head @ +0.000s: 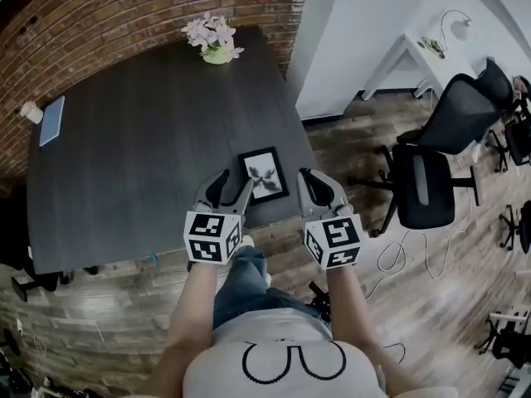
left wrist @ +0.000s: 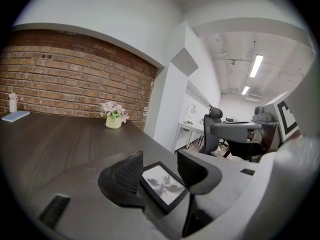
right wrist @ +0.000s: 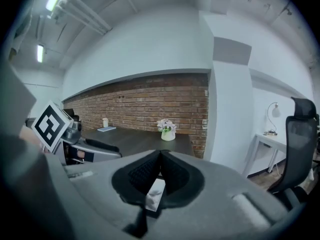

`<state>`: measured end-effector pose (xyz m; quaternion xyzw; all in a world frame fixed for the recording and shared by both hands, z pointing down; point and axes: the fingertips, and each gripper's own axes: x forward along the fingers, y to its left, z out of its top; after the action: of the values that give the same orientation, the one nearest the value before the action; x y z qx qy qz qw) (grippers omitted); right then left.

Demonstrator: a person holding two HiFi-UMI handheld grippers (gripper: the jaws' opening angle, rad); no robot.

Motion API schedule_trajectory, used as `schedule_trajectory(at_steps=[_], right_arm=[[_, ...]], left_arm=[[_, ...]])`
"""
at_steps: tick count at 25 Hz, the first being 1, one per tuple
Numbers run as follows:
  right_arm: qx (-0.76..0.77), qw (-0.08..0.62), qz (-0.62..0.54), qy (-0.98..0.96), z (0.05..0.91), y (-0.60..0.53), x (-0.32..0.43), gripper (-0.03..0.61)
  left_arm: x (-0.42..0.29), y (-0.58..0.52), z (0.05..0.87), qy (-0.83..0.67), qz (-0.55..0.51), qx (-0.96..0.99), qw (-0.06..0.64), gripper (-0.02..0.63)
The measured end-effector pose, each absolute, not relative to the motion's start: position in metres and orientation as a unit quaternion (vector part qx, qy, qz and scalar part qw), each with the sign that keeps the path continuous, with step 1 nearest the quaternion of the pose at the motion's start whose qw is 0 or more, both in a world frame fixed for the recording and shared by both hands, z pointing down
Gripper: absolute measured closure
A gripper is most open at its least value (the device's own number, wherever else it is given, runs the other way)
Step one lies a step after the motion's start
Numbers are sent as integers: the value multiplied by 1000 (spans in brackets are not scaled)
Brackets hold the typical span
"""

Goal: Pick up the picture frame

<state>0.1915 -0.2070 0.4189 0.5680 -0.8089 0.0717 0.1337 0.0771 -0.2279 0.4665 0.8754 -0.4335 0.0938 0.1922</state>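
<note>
The picture frame (head: pixel 264 173), black with a pale floral print, lies flat near the front right corner of the dark table (head: pixel 141 148). My left gripper (head: pixel 232 186) hovers at its left edge with the jaws wide open. In the left gripper view the picture frame (left wrist: pixel 161 183) shows through the gap of the left gripper (left wrist: pixel 160 171), a little ahead, and neither pad touches it. My right gripper (head: pixel 309 181) is at the frame's right side, shut and empty. Under the right gripper (right wrist: pixel 160 155) only a sliver of the picture frame (right wrist: pixel 155 194) shows.
A flower pot (head: pixel 217 41) stands at the table's far edge against the brick wall. A blue notebook (head: pixel 51 120) and a small cup (head: pixel 31 112) lie far left. Black office chairs (head: pixel 427 181) and a white desk (head: pixel 411 52) stand on the wood floor to the right.
</note>
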Motion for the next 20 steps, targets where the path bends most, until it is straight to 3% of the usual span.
schedule_trajectory(at_steps=[20], right_arm=[[553, 200, 144, -796, 498, -271, 190, 580]], left_arm=[[101, -266, 586, -420, 191, 796, 391, 416]])
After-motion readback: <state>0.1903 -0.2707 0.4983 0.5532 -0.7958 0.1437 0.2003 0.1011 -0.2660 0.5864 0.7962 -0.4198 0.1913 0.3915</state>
